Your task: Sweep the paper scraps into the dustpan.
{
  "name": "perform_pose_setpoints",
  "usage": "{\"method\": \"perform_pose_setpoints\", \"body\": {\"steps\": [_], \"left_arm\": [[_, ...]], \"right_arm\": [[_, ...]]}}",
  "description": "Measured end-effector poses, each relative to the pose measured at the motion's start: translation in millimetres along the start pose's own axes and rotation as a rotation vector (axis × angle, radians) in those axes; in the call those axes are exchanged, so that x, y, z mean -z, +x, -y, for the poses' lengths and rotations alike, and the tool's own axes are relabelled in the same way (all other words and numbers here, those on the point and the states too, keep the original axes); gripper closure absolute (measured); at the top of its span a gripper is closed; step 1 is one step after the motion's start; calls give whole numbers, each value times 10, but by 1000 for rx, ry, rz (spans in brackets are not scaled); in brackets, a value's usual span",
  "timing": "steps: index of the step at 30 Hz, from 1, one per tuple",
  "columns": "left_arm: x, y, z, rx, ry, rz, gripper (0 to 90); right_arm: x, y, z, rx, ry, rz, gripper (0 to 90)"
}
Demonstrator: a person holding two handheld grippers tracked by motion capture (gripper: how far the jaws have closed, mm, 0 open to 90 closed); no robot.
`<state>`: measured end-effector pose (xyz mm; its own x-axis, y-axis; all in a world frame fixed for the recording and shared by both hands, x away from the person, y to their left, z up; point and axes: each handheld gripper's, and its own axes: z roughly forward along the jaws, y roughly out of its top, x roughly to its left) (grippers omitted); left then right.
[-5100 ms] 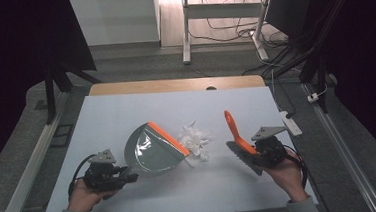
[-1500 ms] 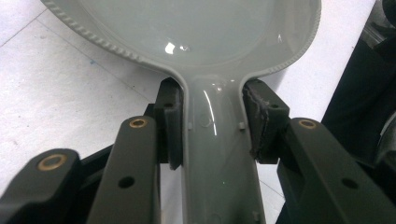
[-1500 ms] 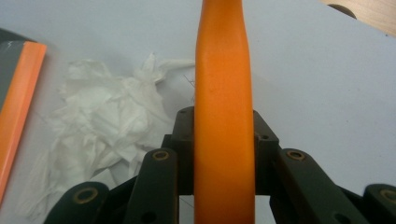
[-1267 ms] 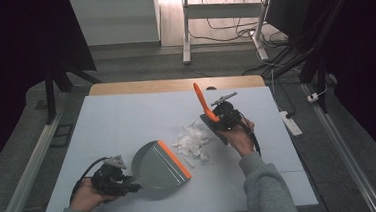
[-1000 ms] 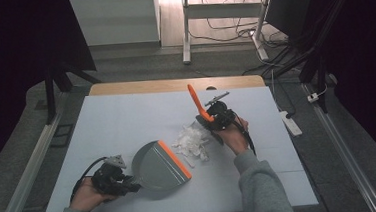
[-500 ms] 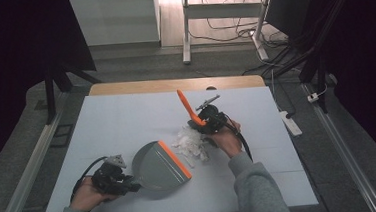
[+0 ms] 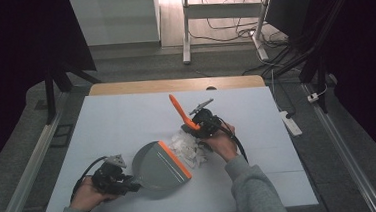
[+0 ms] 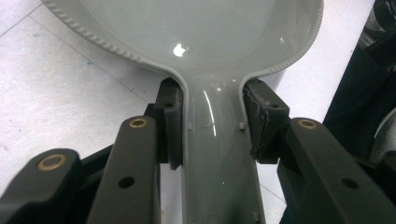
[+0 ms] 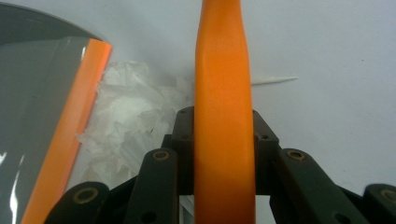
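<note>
With my left gripper (image 7: 129,182) clamping the dustpan (image 7: 158,164) and my right gripper (image 7: 198,125) clamping the orange brush (image 7: 181,112), I should sweep the mid-table paper scraps (image 7: 188,146) leftward, low and slow, over the pan's lip.

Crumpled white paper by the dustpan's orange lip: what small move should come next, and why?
Probably a short sweep of the orange brush toward the dustpan. The crumpled paper lies against the pan's orange lip, not yet inside, and the left hand-held gripper holds the pan's handle flat on the table.

Grey orange-lipped dustpan (image 7: 159,165) flat beside crumpled white scraps (image 7: 189,147), orange brush handle (image 7: 181,112) tilted above.
</note>
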<state>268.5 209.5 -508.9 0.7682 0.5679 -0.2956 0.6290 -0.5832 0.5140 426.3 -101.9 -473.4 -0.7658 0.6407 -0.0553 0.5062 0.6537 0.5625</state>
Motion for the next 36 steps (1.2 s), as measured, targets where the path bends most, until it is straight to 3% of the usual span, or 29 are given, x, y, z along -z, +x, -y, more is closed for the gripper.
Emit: {"method": "perform_pose_setpoints", "body": {"steps": [18, 36], "left_arm": [[-2, 1, -2, 0, 0, 1, 613], [-7, 0, -3, 4, 0, 0, 613]], "right_arm": [[-57, 281, -64, 57, 6, -23, 702], [-109, 704, -184, 94, -7, -117, 702]]}}
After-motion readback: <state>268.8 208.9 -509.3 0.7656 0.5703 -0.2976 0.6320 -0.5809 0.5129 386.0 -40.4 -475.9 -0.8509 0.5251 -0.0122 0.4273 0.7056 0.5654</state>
